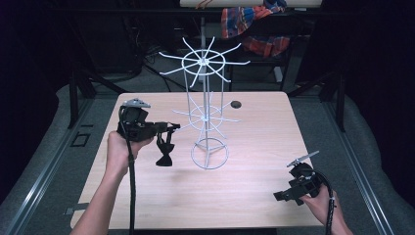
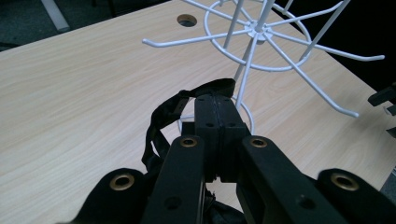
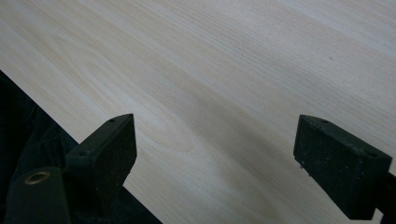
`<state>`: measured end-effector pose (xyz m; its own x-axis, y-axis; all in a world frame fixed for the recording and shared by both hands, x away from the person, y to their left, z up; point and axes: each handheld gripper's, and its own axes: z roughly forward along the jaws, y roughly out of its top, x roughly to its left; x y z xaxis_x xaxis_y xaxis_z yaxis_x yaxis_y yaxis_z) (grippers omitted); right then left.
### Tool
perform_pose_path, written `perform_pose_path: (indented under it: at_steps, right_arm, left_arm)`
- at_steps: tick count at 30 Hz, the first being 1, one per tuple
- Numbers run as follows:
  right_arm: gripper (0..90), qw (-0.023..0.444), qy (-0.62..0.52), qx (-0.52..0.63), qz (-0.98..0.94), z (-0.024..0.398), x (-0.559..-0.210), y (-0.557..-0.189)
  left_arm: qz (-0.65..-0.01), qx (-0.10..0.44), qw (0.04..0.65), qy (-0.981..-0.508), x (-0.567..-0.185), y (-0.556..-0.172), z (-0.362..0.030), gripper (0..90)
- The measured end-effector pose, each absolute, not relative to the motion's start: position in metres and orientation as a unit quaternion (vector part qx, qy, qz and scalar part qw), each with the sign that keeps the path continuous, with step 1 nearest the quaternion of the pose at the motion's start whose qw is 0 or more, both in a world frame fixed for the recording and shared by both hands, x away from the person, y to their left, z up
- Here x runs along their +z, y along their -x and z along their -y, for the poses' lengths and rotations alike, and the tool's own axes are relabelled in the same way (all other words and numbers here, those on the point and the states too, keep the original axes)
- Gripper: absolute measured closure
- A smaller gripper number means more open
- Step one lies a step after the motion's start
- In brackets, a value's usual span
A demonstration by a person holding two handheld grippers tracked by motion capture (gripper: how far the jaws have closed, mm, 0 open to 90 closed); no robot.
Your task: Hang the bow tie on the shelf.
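Right now the black fabric bow tie with its strap (image 1: 164, 149) hangs from my left gripper (image 1: 172, 128), clenched on the strap just beside the white wire rotating display rack (image 1: 205, 117), above the pale wooden tabletop (image 1: 244, 196). To hang it well, I judge I should raise the loop level with one lower wire hook (image 2: 187, 41), slide it past the upturned tip, then let go. My right gripper (image 1: 283, 195) rests released, well apart, near the tabletop's edge.

Bow tie (image 1: 165, 152) plain black, both grippers black. Wire rack (image 1: 205, 110) white. Table (image 1: 254, 147) light wood grain. Cloth (image 1: 254, 27) behind: red/blue/orange plaid.
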<state>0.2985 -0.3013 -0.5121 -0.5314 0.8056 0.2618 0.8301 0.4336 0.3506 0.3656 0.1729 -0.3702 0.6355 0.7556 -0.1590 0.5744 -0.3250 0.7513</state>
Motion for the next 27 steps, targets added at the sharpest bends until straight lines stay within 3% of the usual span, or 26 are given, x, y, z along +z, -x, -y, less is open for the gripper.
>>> perform_pose_path:
  at_steps: [27]
  right_arm:
    - [12.8, 0.022, 0.481, -0.217, 0.849, 0.302, -0.512, -0.298]
  left_arm:
    - [-0.372, 0.097, 0.409, -0.828, -0.367, -0.36, -0.141, 90.0]
